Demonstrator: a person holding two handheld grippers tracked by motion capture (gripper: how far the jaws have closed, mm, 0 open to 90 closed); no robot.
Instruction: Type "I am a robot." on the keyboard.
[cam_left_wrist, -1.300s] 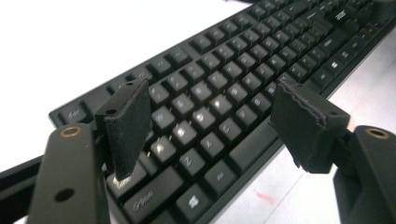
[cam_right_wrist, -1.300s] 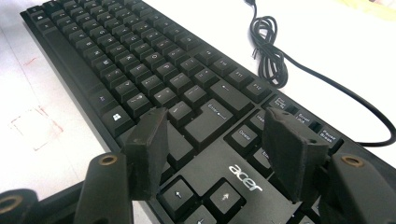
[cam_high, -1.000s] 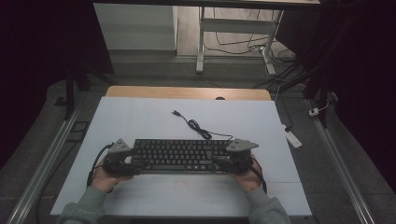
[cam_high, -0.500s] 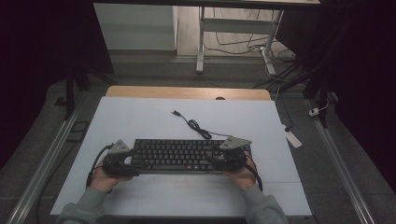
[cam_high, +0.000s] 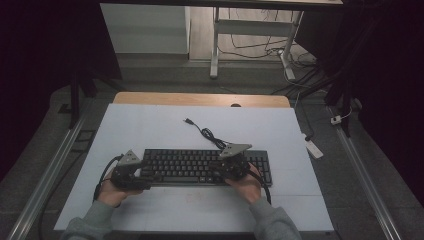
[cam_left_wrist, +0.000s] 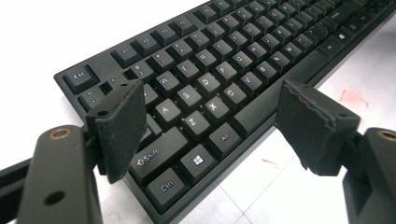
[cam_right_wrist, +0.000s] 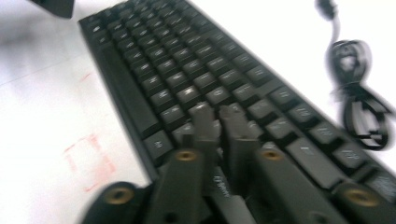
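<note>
Here, a black keyboard (cam_high: 205, 167) is lying flat on the white table (cam_high: 150, 130), sitting in the lower middle of the high view, its long side running left to right. Its cable (cam_high: 207, 134) is trailing up toward the middle of the frame, bundled partway along.

The left gripper (cam_high: 129, 172) is sitting at the keyboard's left end, lower left of centre. In the left gripper view its jaws are standing wide apart, released; the left pad (cam_left_wrist: 122, 121) is hovering over the keys near Shift, while the right pad (cam_left_wrist: 314, 126) is hanging off the front edge above the bare table.

The right gripper (cam_high: 231, 165) is resting over the right part of the keyboard, held by a hand (cam_high: 247, 184). In the blurred right gripper view its jaws are pressing nearly together over the keys (cam_right_wrist: 187, 84), clenched with nothing visibly between them.
</note>
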